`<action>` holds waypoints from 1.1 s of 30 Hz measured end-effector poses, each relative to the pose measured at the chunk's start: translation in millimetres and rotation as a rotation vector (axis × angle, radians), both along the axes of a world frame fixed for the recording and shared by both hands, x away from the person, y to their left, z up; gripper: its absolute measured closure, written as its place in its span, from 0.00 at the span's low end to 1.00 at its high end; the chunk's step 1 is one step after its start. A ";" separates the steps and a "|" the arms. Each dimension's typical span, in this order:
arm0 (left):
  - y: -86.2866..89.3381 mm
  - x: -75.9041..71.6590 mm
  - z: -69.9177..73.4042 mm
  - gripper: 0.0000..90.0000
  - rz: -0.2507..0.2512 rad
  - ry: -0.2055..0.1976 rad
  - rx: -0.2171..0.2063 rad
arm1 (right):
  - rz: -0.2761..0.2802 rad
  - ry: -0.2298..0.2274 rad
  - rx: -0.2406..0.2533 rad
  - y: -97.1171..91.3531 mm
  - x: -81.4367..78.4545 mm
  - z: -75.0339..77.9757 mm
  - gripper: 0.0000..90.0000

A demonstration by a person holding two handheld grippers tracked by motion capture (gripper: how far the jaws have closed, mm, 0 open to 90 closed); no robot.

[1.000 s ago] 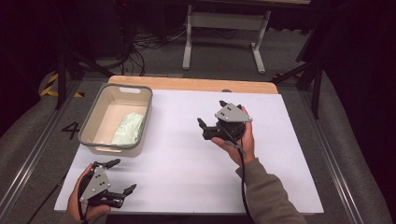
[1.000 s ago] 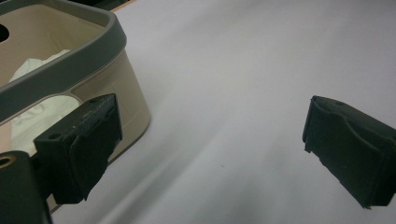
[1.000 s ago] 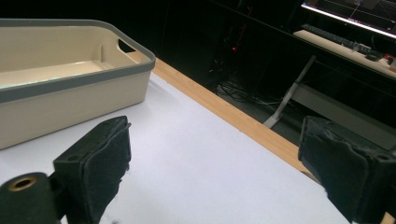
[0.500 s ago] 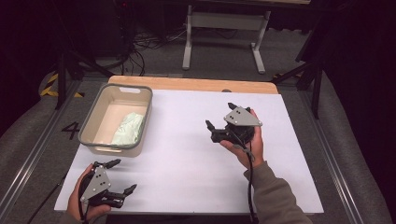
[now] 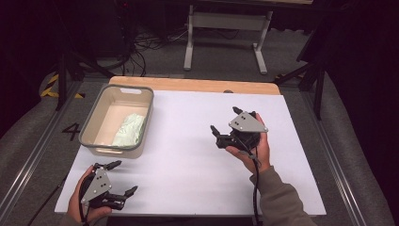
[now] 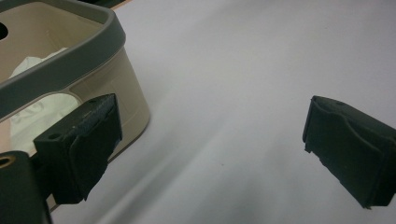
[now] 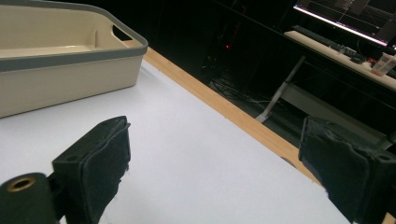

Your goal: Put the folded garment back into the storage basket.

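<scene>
A beige bin (image 5: 98, 119) with a grey rim stands at the left of the white sheet, and a pale green crumpled cloth (image 5: 129, 130) lies in it. My left gripper (image 5: 124, 176) is held near the front left corner, just in front of the bin, open and empty. In the left gripper view the gripper (image 6: 215, 149) has its jaws wide apart, with the bin (image 6: 70, 65) and the cloth (image 6: 32, 65) close at the left. My right gripper (image 5: 224, 118) is held right of centre, open and empty. Its jaws point toward the bin (image 7: 60, 79) in the right gripper view, where the gripper (image 7: 219, 172) holds nothing.
A white sheet (image 5: 188, 155) covers the table, and a wooden strip (image 5: 193, 85) runs along its far edge. Beyond it a metal stand (image 5: 226, 28) and cables sit on the dark floor. Metal rails run along both sides of the table.
My right gripper has drifted to the right, slightly nearer the person, still open. The left gripper and the bin have stayed put.
</scene>
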State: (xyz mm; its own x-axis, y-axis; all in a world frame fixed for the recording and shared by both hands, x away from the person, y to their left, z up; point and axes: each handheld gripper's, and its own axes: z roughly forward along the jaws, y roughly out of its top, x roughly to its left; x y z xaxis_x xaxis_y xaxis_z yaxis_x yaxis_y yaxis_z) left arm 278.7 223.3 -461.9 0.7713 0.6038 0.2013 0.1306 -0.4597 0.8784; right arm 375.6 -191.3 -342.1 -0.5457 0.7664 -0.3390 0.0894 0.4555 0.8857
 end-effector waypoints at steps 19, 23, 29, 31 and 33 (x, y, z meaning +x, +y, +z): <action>-0.7 -0.3 -0.3 0.06 -0.001 0.005 -0.001 | 0.013 -0.017 -0.015 -13.3 -18.8 -6.8 0.10; -0.7 -0.3 -0.2 0.06 -0.001 0.004 -0.002 | 0.007 -0.023 -0.020 -16.3 -22.2 -8.5 0.10; -0.8 -0.5 0.1 0.06 -0.002 0.004 0.002 | 0.007 -0.016 -0.016 -20.3 -28.2 -10.2 0.10; -0.8 -0.7 0.2 0.06 -0.002 0.002 0.003 | 0.006 -0.017 -0.019 -21.6 -31.1 -11.4 0.10; -0.7 -0.6 0.2 0.06 -0.003 0.003 0.002 | 0.005 -0.019 -0.021 -23.2 -33.0 -12.8 0.10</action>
